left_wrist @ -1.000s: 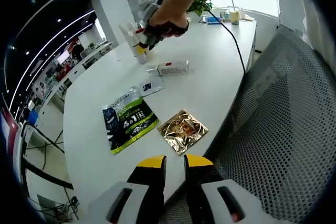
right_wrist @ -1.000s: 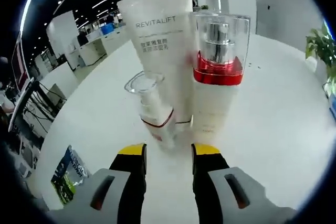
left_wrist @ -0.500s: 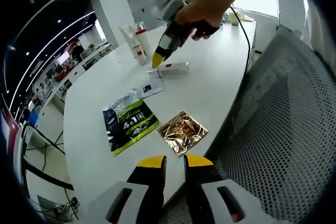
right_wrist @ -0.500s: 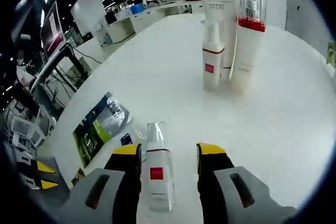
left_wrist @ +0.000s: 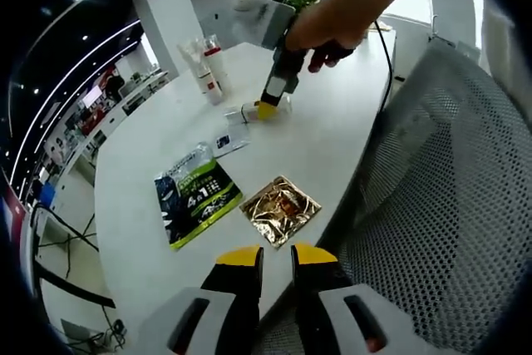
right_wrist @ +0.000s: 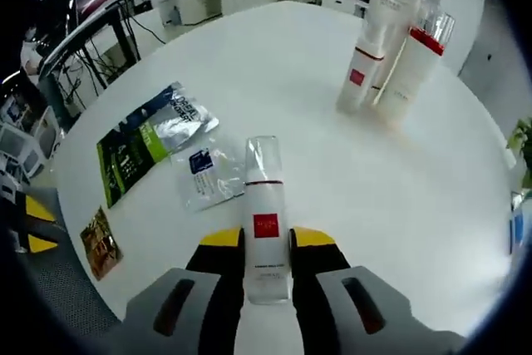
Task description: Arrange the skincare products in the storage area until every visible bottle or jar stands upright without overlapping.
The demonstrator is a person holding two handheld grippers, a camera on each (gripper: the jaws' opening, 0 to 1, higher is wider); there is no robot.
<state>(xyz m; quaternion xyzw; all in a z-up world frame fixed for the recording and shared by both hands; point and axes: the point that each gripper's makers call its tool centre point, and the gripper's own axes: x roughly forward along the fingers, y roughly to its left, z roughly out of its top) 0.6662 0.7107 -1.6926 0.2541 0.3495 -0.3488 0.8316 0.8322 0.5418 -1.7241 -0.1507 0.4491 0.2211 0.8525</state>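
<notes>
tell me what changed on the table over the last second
The right gripper left the three upright products, swung to the lying bottle and closed its jaws around it. The left gripper stayed idle at the table edge; the green pouch, gold sachet and small sachet lie unmoved.

White bottle [right_wrist: 266, 234] with red square label and clear cap; green-and-black sachet [right_wrist: 143, 140]; gold foil packet [left_wrist: 279, 209]; white table [right_wrist: 283, 114]; yellow-tipped black gripper jaws; grey mesh chair [left_wrist: 440, 205]
</notes>
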